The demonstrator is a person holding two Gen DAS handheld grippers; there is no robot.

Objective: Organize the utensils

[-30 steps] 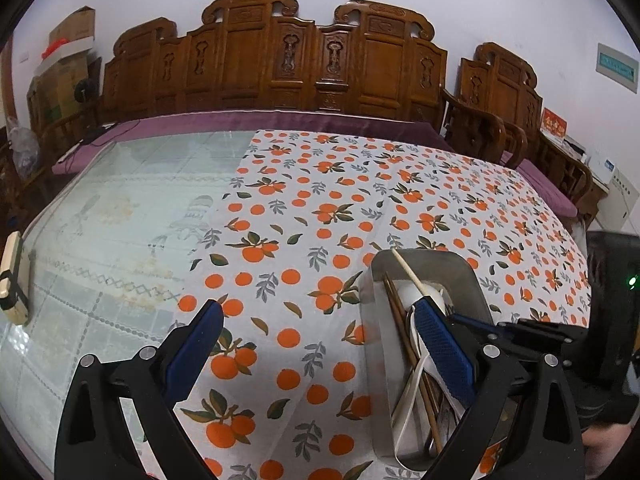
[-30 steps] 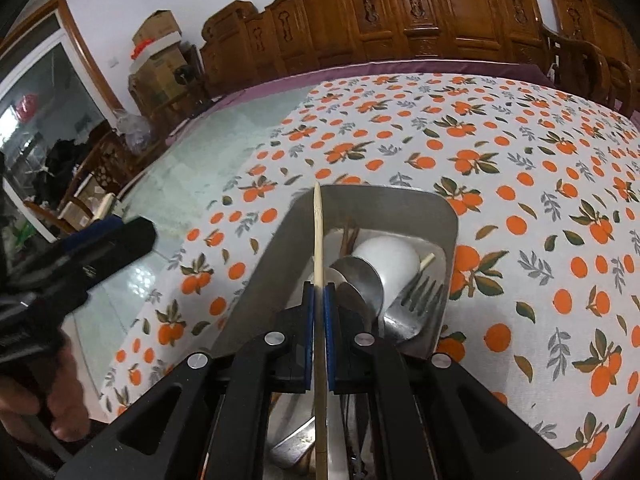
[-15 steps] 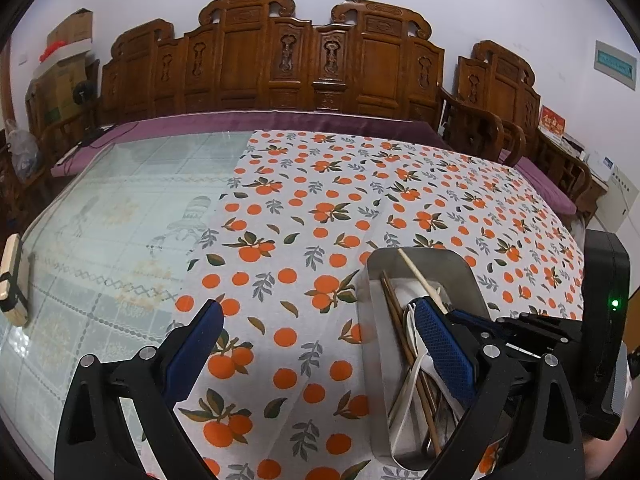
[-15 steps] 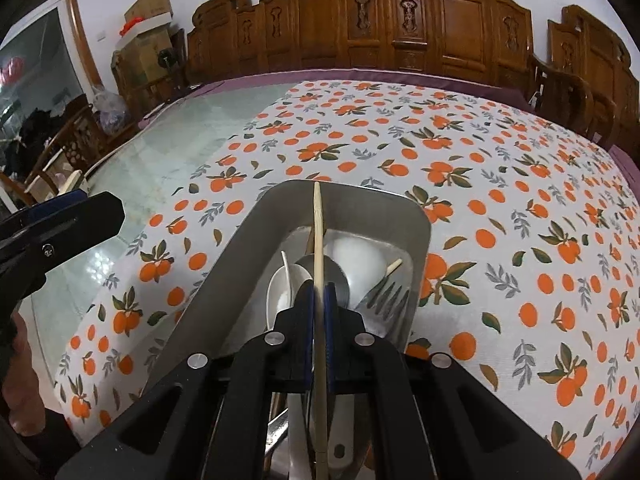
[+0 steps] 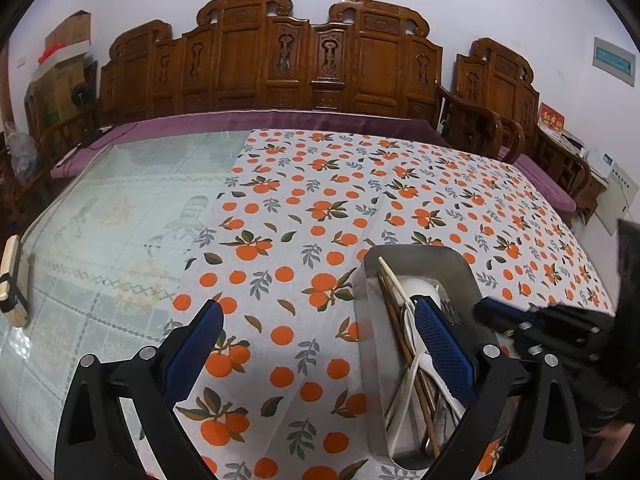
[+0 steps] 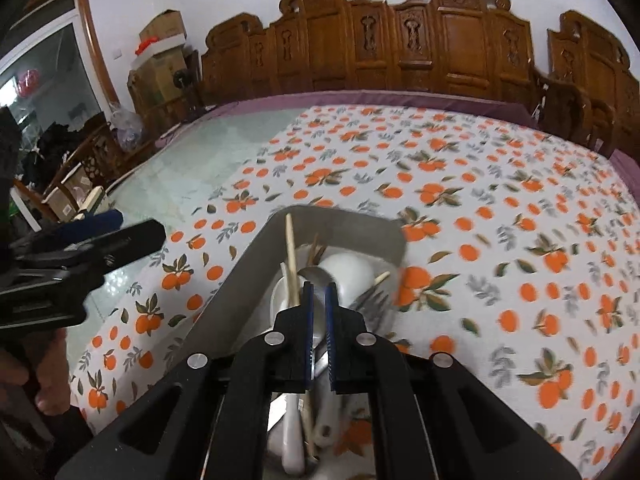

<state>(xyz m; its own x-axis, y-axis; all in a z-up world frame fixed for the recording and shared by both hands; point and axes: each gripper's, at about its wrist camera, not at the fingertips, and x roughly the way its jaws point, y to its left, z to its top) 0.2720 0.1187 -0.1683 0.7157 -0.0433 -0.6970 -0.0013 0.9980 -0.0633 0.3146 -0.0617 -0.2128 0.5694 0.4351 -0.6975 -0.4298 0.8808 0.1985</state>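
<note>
The rectangular stainless-steel tray [image 6: 256, 264] sits on the orange-print tablecloth [image 6: 500, 208] and holds the utensils in one mixed pile: a pale wooden chopstick [image 6: 291, 258], a white ceramic spoon [image 6: 344, 270], a metal spoon [image 6: 318, 276] and a metal fork [image 6: 372, 300]. The right gripper [image 6: 318, 292] hangs over the tray. Its blue pads stand a narrow gap apart and grip nothing; the chopstick lies just left of them, leaning on the pile, its tip over the tray's far rim. The jaws have just been opening slightly. The left gripper [image 5: 316, 340] is held wide open and empty over the cloth left of the tray, probably waiting clear of the work. Sorting appears barely begun.
</note>
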